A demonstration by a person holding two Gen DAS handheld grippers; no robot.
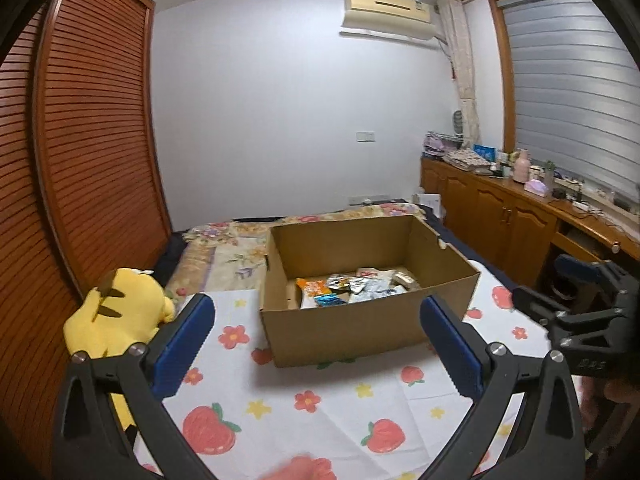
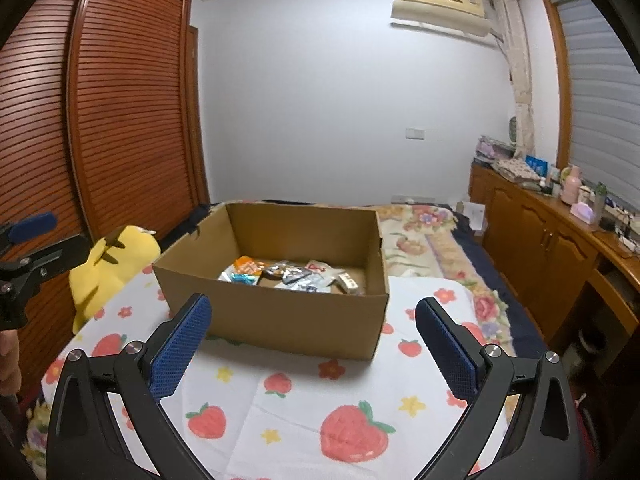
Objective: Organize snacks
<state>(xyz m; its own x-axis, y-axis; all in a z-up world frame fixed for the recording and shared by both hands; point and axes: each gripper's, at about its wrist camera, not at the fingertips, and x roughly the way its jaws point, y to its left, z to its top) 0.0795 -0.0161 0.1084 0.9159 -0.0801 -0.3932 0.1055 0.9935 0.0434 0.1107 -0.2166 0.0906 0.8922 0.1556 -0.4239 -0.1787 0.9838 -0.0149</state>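
You hold both grippers above a bed covered with a white cloth (image 1: 320,412) printed with strawberries and flowers. Your left gripper (image 1: 316,344) has its blue-padded fingers (image 1: 184,348) spread wide apart with nothing between them, and your right gripper (image 2: 312,344) is the same: fingers (image 2: 180,348) wide apart and holding nothing. Ahead of both sits an open cardboard box (image 1: 348,328) resting on the cloth, and the snacks (image 1: 352,288) lie in a loose heap on its floor: an orange packet, a blue-and-silver one, and several silvery and pale wrappers overlapping each other. In the right wrist view the same heap (image 2: 288,274) lies on the box's floor, toward the near wall of the box (image 2: 280,316). A yellow plush toy (image 1: 120,316) lies on the bed just left of the box, against the slatted wooden wardrobe (image 1: 88,140). From the left wrist view your right gripper shows at the far right edge, level with the box. A wooden cabinet (image 1: 500,220) with small items on top runs along the right wall under the window blind, and an air conditioner (image 1: 388,10) hangs high on the back wall.
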